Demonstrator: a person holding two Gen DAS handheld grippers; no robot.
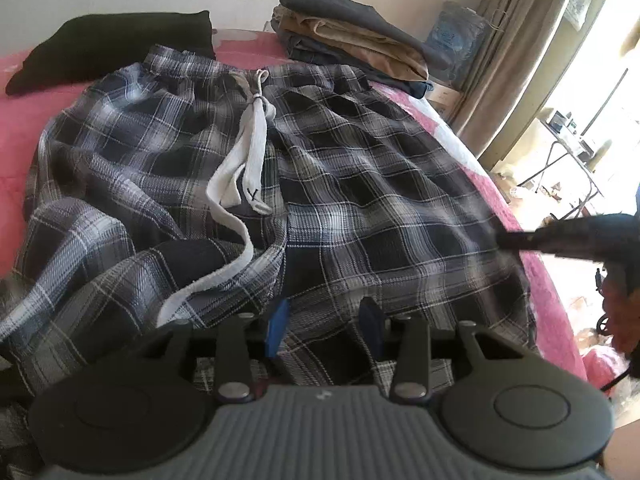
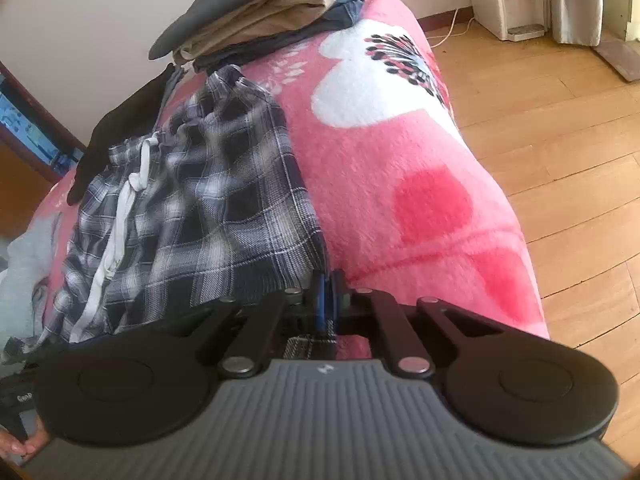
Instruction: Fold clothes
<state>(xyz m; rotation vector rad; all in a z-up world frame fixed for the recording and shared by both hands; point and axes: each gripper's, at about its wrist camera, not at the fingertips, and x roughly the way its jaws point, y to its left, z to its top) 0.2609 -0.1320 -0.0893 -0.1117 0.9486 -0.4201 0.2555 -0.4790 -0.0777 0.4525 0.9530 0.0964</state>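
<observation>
One pair of plaid shorts (image 1: 352, 168) lies spread on the pink blanket (image 2: 420, 200), waistband away from both sets of fingers, white drawstring (image 1: 248, 152) trailing loose down the middle. Right gripper (image 2: 329, 292) is clenched on the hem corner just at its fingertips. Left gripper (image 1: 326, 320) hangs released over the near hem, cloth between its fingers but not pinched. The risk: a one-sided lift drags the shorts askew, and the left half is already rumpled, so creases could fold in. That drawstring may snag too. Beyond the waistband sits a stack of folded clothes (image 1: 352, 40); a black garment (image 1: 112, 48), possibly folded, lies left of it.
</observation>
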